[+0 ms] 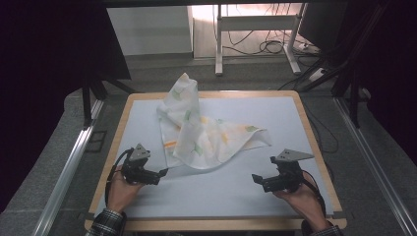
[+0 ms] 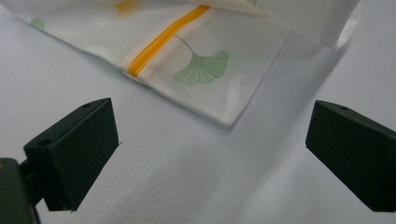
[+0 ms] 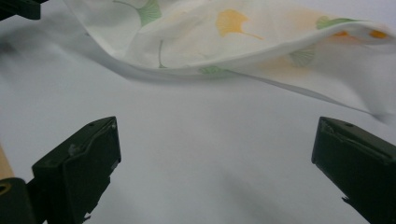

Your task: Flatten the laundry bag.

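Observation:
A white cloth (image 1: pixel 206 132) printed with green and orange ginkgo leaves lies crumpled on the pale table top (image 1: pixel 221 196), one part peaked up toward the far edge. In the left gripper view its near corner (image 2: pixel 219 93), with an orange stripe (image 2: pixel 163 42), lies just ahead of my left gripper (image 2: pixel 212 128). That left gripper (image 1: pixel 163 175) is open and empty, resting low at the cloth's front left. My right gripper (image 1: pixel 256 180) sits at the front right, apart from the cloth. In its own view the right gripper (image 3: pixel 217 140) is open, with the cloth's curled edge (image 3: pixel 224 42) farther ahead.
The table has a wooden rim (image 1: pixel 118 132). Bare table surface stretches between the two hands. Beyond the far edge stand white desk legs (image 1: pixel 219 44) and floor cables (image 1: pixel 270 46). Metal rails (image 1: pixel 69 167) run along the floor on both sides.

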Motion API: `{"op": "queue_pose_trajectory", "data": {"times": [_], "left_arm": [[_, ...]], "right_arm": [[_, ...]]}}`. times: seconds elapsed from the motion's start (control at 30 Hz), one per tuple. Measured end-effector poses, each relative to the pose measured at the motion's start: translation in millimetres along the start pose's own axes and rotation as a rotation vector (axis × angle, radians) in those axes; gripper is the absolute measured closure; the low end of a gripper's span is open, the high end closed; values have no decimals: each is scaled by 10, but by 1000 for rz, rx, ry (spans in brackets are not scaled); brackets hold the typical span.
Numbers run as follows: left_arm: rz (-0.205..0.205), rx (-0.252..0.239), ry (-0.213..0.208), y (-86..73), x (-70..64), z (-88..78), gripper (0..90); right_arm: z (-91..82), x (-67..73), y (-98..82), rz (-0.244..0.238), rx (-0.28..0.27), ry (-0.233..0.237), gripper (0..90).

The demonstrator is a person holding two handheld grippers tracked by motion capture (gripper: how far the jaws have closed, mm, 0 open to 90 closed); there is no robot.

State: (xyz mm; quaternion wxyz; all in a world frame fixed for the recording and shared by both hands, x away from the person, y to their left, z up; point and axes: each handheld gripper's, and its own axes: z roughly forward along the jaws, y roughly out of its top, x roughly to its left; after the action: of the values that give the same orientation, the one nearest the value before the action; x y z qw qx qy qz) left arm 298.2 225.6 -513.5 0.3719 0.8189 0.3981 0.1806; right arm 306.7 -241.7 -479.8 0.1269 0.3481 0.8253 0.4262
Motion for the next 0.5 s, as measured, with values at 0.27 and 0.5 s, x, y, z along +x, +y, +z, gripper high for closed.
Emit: {"op": "queue_pose_trajectory", "data": {"times": [0.27, 0.5], "left_arm": [[-26, -2, 62, -103, 58, -101, 8], [-55, -1, 92, -178, 98, -165, 2]], "right_arm": [[237, 121, 256, -62, 7, 39, 155], [639, 276, 482, -158, 53, 100, 285]]}}
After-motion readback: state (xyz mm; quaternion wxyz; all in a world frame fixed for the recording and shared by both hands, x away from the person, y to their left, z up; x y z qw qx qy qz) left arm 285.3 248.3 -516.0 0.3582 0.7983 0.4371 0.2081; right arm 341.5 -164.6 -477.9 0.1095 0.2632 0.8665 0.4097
